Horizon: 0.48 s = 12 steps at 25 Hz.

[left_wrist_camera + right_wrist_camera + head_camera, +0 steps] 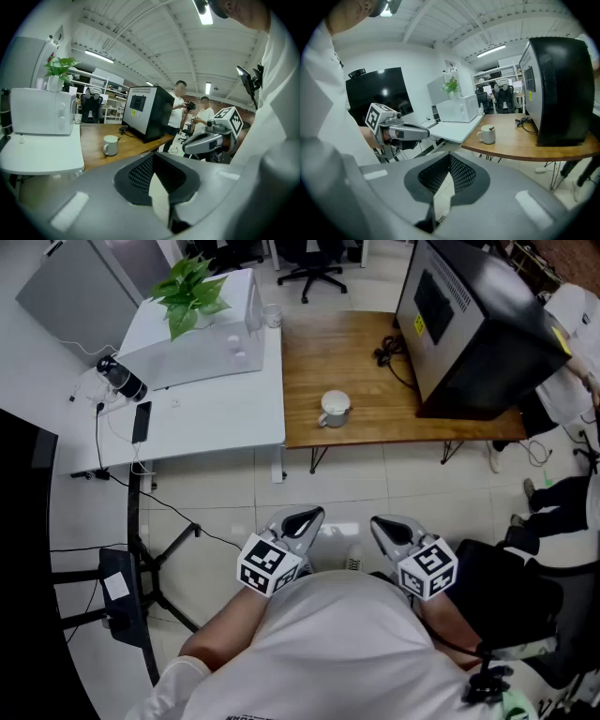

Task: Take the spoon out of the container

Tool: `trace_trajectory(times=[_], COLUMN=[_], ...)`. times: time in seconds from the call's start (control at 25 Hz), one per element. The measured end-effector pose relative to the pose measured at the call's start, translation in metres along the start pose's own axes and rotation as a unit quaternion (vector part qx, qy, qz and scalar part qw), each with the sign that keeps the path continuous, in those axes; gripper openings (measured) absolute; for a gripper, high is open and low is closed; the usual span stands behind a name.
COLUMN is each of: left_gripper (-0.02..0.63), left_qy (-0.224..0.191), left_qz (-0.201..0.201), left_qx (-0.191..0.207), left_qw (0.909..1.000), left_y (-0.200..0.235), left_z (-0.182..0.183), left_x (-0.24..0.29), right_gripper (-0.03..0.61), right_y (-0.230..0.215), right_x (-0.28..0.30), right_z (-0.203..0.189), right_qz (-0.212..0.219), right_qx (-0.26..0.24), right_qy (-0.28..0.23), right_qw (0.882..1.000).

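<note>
Head view has both my claws near my body, above the tiled floor (225, 498). My left gripper (307, 517) and my right gripper (386, 526) each have the jaws pressed together, with nothing between them. The white mug (334, 409) stands far ahead on the wooden table (366, 362), well apart from both. The spoon (491, 127) sits inside the mug, its end showing over the rim.
</note>
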<state>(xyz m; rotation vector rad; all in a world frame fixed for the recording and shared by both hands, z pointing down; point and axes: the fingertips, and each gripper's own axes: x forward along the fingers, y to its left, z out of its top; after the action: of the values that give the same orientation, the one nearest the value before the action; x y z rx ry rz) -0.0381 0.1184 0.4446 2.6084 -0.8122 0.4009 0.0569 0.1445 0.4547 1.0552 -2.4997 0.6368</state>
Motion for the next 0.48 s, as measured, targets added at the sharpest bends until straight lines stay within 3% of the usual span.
trace_trajectory(times=[0.48], left_gripper=[0.005], left_qy=[-0.010], left_qz=[-0.008], left_qx=[-0.001], left_qw=[0.9999], left_y=[0.035], left_z=[-0.002], left_x=[-0.024], right_gripper=[0.008], right_y=[0.023], right_x=[0.034], right_z=[0.012], right_qz=[-0.012], right_qx=[-0.009], right_qy=[0.004], right_qw=[1.000])
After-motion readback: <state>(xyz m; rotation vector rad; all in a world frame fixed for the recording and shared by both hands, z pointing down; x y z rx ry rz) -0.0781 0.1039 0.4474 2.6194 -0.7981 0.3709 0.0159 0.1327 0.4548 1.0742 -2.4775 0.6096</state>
